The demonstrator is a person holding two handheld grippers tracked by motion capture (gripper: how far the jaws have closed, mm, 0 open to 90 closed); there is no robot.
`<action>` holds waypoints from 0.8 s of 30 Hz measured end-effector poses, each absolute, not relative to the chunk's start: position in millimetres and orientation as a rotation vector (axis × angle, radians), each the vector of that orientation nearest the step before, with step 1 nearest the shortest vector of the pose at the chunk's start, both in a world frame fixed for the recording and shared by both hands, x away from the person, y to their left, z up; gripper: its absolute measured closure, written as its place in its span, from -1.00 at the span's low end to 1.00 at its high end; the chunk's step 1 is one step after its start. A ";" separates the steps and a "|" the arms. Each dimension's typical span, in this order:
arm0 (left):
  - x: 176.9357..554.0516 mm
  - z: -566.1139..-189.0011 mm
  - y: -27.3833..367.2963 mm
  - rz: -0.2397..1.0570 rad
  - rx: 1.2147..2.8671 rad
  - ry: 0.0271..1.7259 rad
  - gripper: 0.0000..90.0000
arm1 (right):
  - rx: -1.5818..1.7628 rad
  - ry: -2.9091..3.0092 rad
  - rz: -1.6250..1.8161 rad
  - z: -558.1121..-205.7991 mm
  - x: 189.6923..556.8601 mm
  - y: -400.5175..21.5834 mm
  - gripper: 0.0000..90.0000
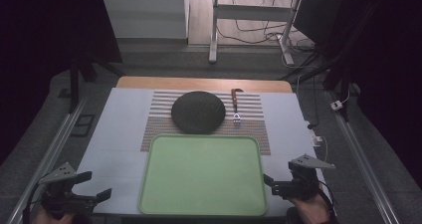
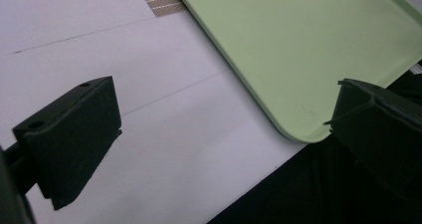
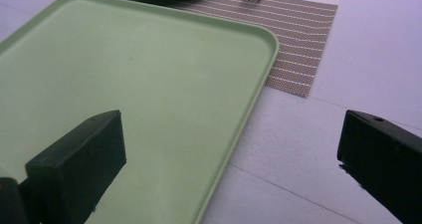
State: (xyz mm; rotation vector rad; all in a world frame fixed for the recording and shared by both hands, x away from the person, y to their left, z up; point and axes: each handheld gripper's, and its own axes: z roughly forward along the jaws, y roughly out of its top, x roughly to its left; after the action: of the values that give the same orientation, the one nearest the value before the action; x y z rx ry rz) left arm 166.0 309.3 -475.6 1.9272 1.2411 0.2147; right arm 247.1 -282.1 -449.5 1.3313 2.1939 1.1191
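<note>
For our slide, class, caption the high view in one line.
Two open hand-held grippers flank an empty green tray; dark plate and fork beyond.

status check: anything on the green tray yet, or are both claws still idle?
Done: nothing visibly. The green tray is bare. In hand: nothing; the left claw and right claw sit open at the tray's near corners. Left: the dark plate and the fork lie on the striped placemat, untouched.
</note>
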 end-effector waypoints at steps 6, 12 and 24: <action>167.0 -475.9 308.9 0.206 1.938 1.237 -1.00 | 1.323 2.207 1.120 -449.6 247.6 -281.8 -1.00; 168.5 -476.3 306.6 0.199 1.961 1.229 -1.00 | 1.324 2.220 1.129 -450.1 248.9 -282.6 -1.00; 168.6 -476.4 306.0 0.198 1.971 1.227 -1.00 | 1.346 2.228 1.127 -450.4 250.5 -282.4 -1.00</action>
State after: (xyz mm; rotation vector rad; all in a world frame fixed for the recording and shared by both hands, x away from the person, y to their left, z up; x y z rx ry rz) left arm 168.6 306.0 -476.4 1.9706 1.2272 0.1983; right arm 250.5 -282.4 -450.4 1.3459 2.2284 1.1272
